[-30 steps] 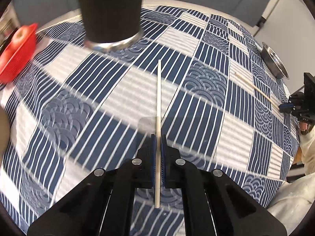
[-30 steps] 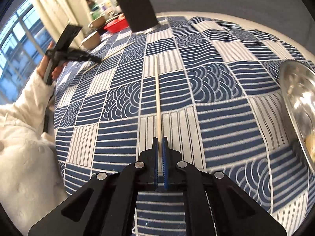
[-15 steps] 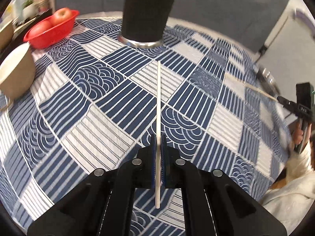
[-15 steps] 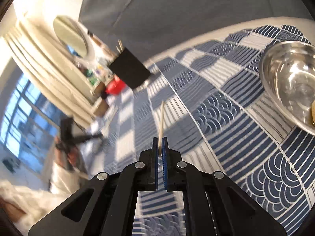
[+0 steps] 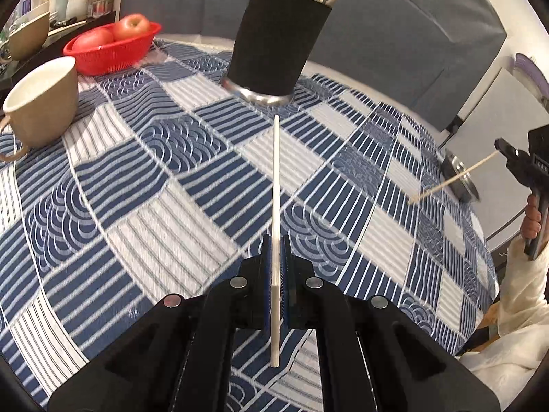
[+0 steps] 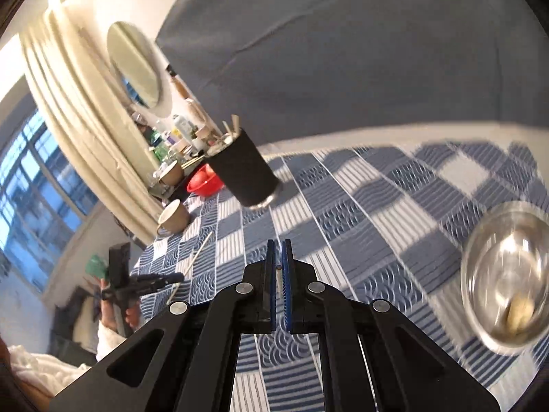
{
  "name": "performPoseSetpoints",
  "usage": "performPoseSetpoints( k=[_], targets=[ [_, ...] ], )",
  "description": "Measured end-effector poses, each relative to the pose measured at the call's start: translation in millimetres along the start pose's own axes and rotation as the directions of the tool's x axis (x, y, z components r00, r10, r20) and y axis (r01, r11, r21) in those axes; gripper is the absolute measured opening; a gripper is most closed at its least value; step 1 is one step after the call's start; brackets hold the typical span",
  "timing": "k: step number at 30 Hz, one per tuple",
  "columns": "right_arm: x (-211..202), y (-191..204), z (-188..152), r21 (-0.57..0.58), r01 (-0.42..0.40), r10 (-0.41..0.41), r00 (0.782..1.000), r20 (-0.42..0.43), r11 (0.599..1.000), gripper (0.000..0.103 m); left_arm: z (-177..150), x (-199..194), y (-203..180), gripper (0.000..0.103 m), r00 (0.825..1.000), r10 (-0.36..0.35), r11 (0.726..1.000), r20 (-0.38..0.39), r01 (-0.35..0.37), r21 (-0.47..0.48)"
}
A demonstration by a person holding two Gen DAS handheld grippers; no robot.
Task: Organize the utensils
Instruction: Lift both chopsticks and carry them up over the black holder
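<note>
Your left gripper (image 5: 275,267) clamps a pale wooden chopstick (image 5: 275,206) at centre frame, aimed below the black cylindrical holder (image 5: 278,37) up top; your right gripper (image 6: 278,271) pinches another end-on. Misjudge the rim and either stick glances off.

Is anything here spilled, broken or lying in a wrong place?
Nothing stands out. Each gripper holds one chopstick above the tablecloth. The black holder stands upright with sticks inside; the cup and red basket are upright.
</note>
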State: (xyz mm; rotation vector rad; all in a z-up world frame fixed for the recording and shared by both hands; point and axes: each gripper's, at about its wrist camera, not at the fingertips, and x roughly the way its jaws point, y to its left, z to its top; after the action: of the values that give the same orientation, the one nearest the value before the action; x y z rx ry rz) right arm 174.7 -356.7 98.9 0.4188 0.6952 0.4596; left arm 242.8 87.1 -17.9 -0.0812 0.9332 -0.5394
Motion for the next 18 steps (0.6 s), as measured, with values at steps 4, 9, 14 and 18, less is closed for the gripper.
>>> performPoseSetpoints(
  k=[4,9,14,18],
  targets=[
    [10.1,16.9,30.3,-0.055,0.014,-0.014,1.000,0.004,0.998,0.003,15.3,-1.0,1.7,0.005,0.999,0.032,0.999,0.020,-0.033,0.009],
    [19.3,38.4,60.9,-0.124,0.016,-0.013,1.000,0.020,0.992,0.003,38.3,-8.6,4.9,0.005,0.997,0.038,0.999,0.064,-0.041,0.035],
    [27.2,63.1,99.0,-0.188,0.019,-0.007,0.998,0.064,0.982,0.003,64.3,-23.3,10.3,0.005,0.992,0.027,0.999,0.127,-0.032,0.041],
    [35.6,90.0,131.8,-0.258,0.016,0.007,0.996,0.089,0.966,0.003,87.9,-36.4,14.2,0.005,0.984,0.026,0.998,0.178,-0.035,0.047]
  ],
)
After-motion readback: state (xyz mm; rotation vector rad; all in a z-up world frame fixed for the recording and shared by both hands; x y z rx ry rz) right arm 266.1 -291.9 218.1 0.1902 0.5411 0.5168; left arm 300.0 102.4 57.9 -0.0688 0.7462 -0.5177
